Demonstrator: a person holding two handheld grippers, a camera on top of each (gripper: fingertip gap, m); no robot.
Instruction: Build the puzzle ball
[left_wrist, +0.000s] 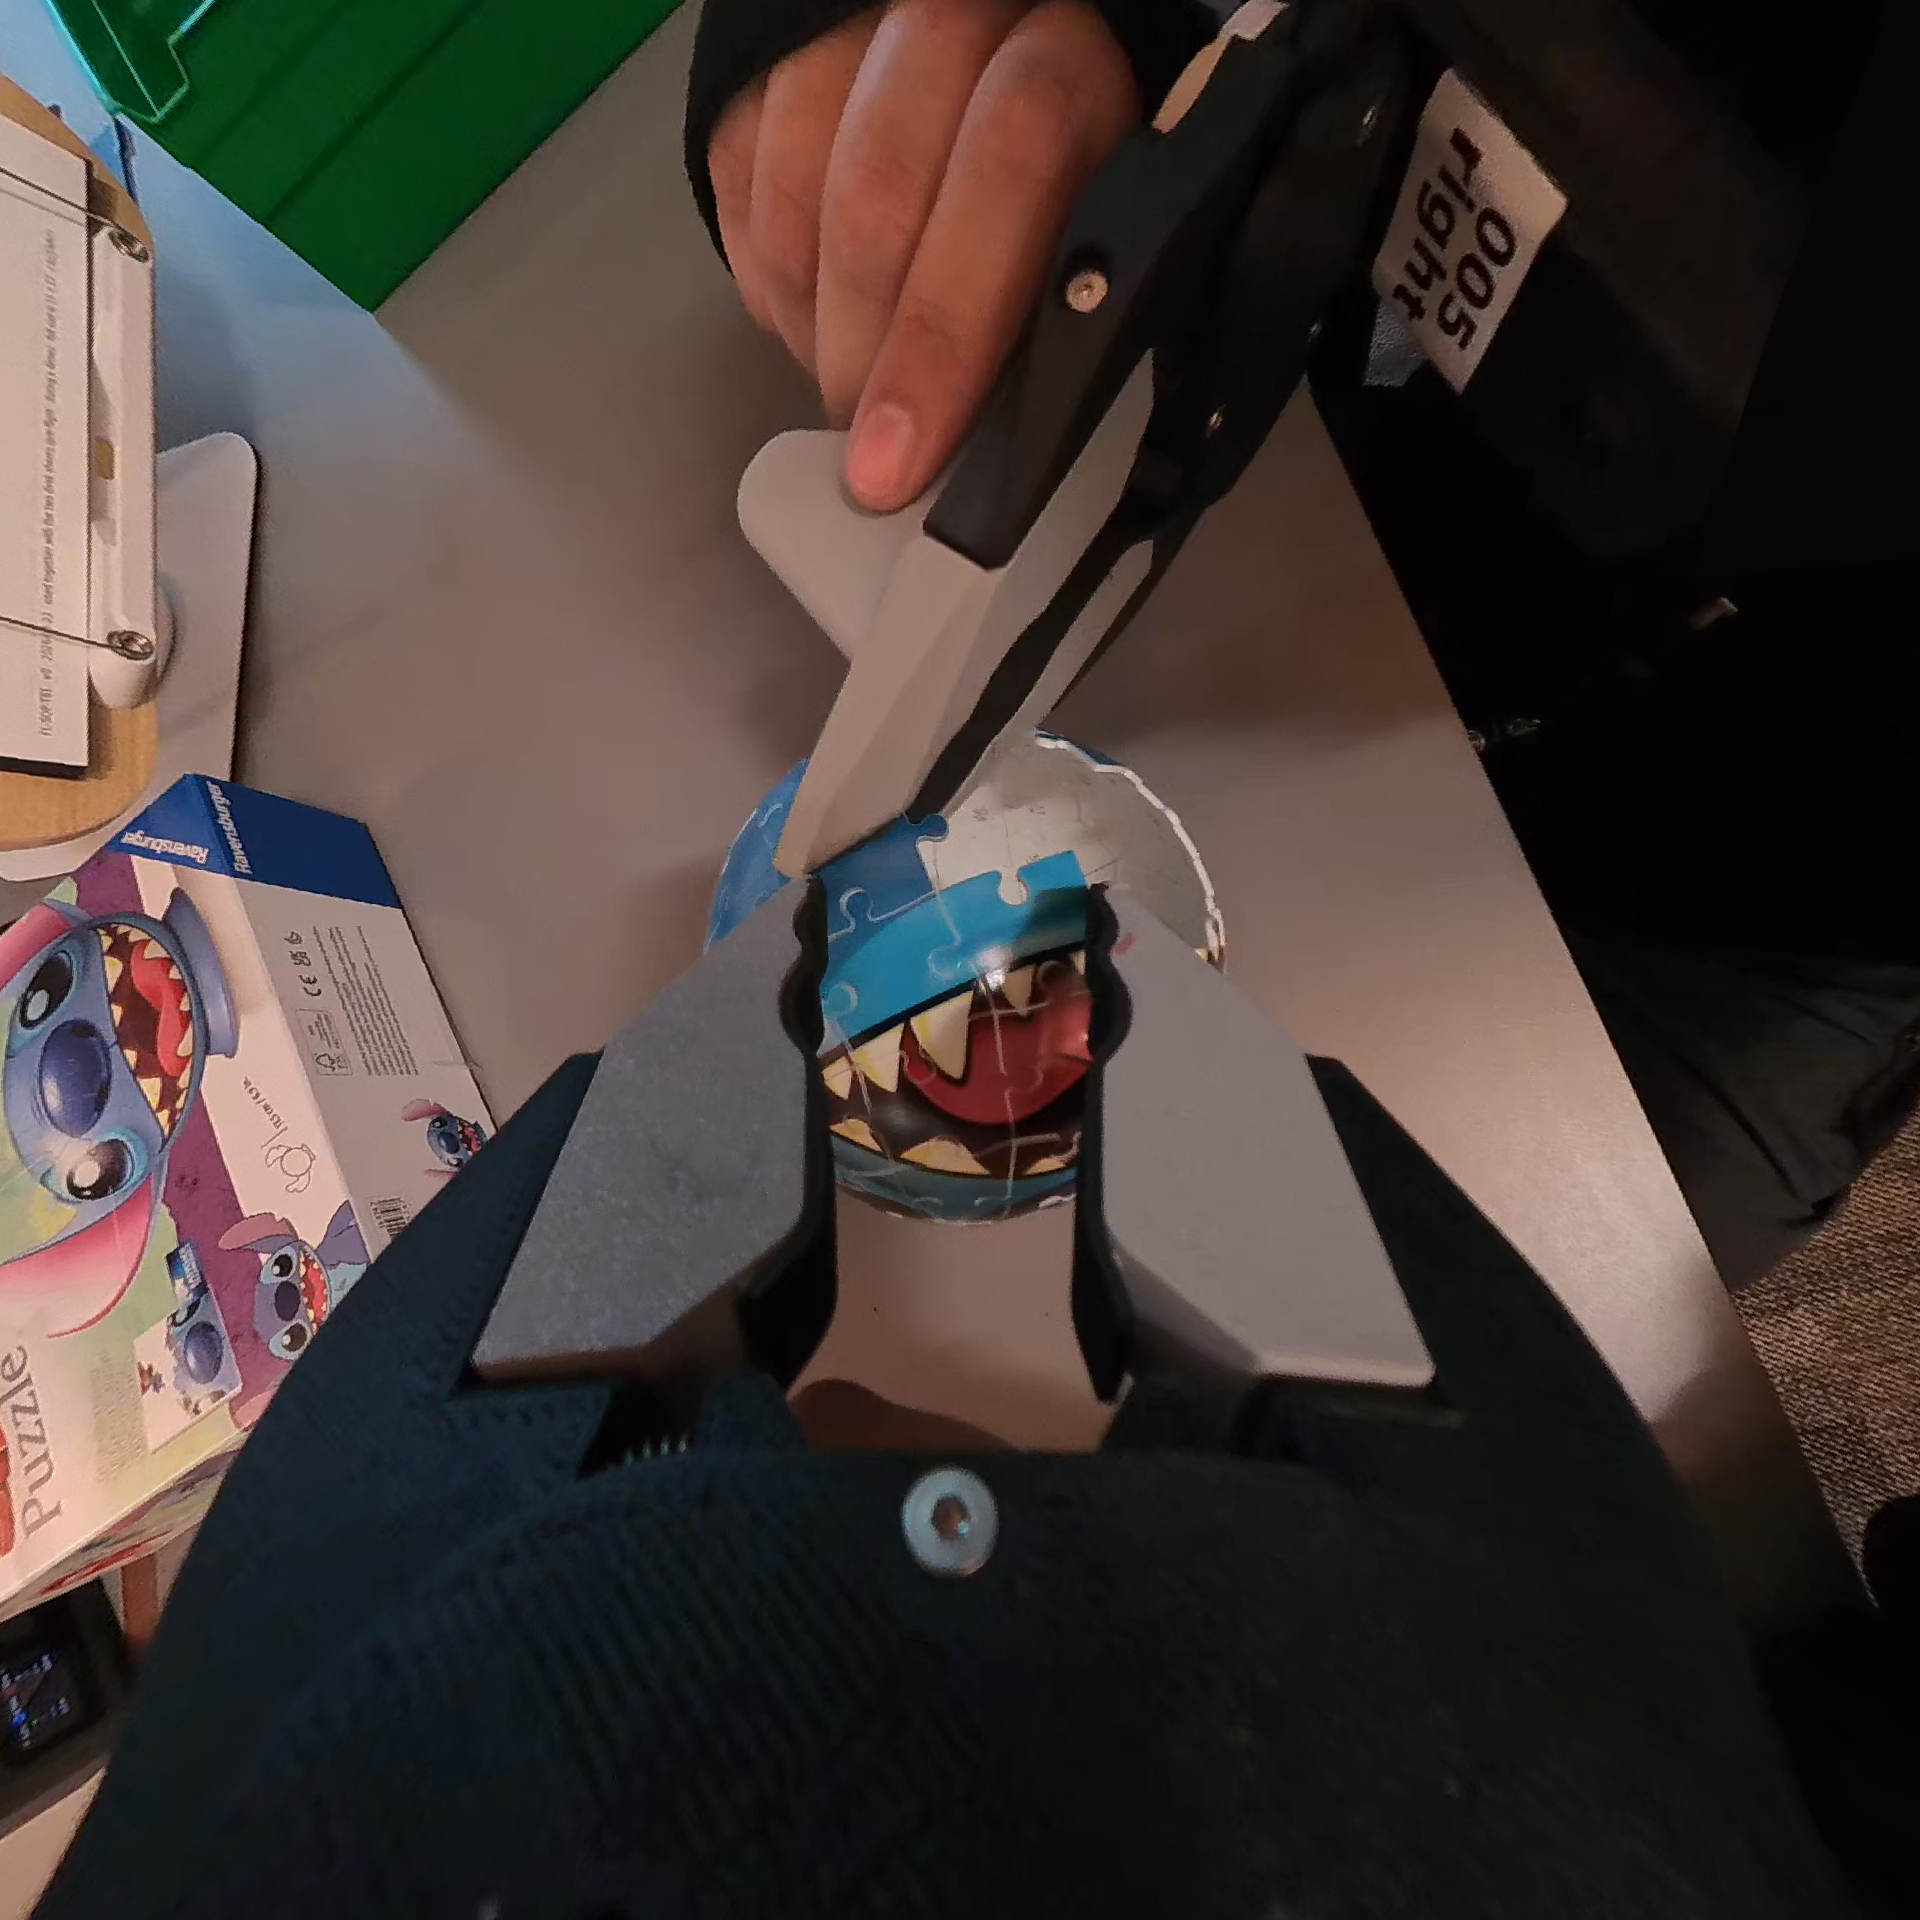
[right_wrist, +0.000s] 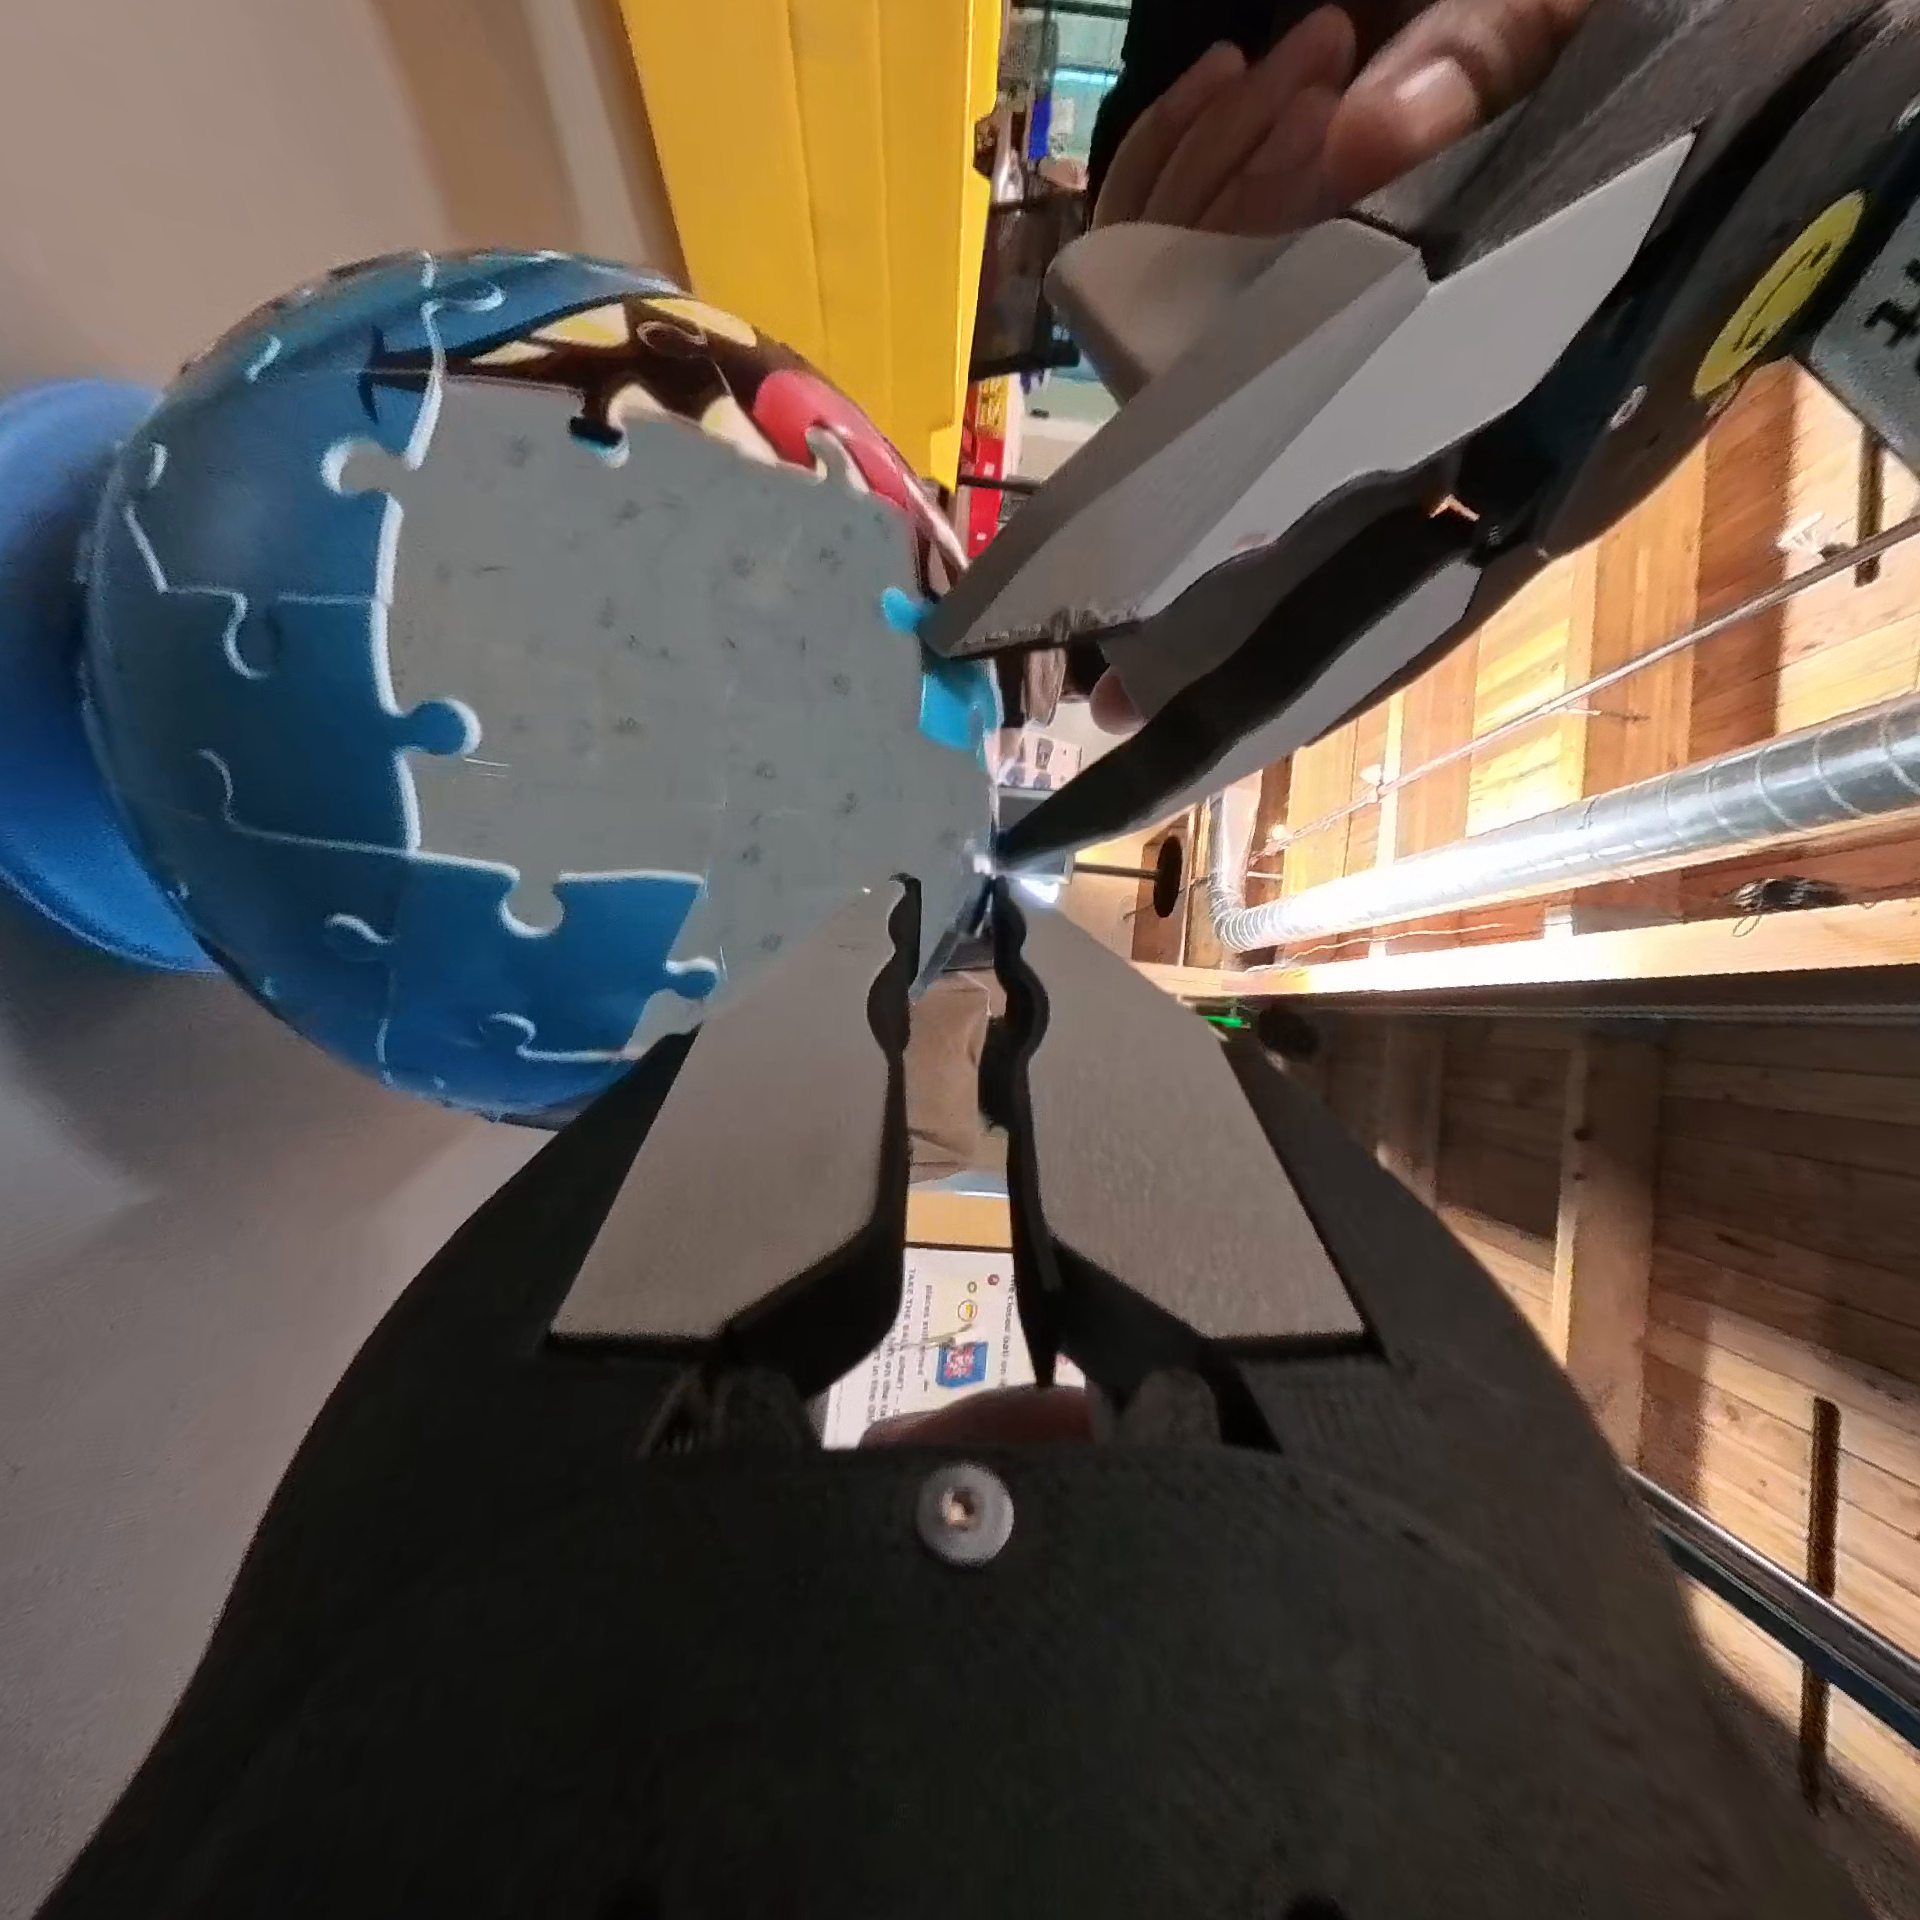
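Note:
The puzzle ball (left_wrist: 966, 1081) is a part-built blue sphere with a toothy red mouth, open at the top so its grey inside shows. It stands on a blue stand (right_wrist: 52, 675) on the table. My left gripper (left_wrist: 951, 904) has its jaws closed against the ball's upper front, on either side of a light-blue rim piece (left_wrist: 1049, 873). My right gripper (right_wrist: 954, 894) is nearly closed, its tips pinching the ball's thin rim. It comes in from above in the left wrist view (left_wrist: 852, 842). The left gripper (right_wrist: 971, 738) also shows in the right wrist view.
The puzzle's box (left_wrist: 208, 1091) lies on the grey table (left_wrist: 520, 571) left of the ball. A wooden stand with a paper sheet (left_wrist: 62, 416) is at far left, a green bin (left_wrist: 416, 125) behind. The table edge (left_wrist: 1558, 935) runs close on the right.

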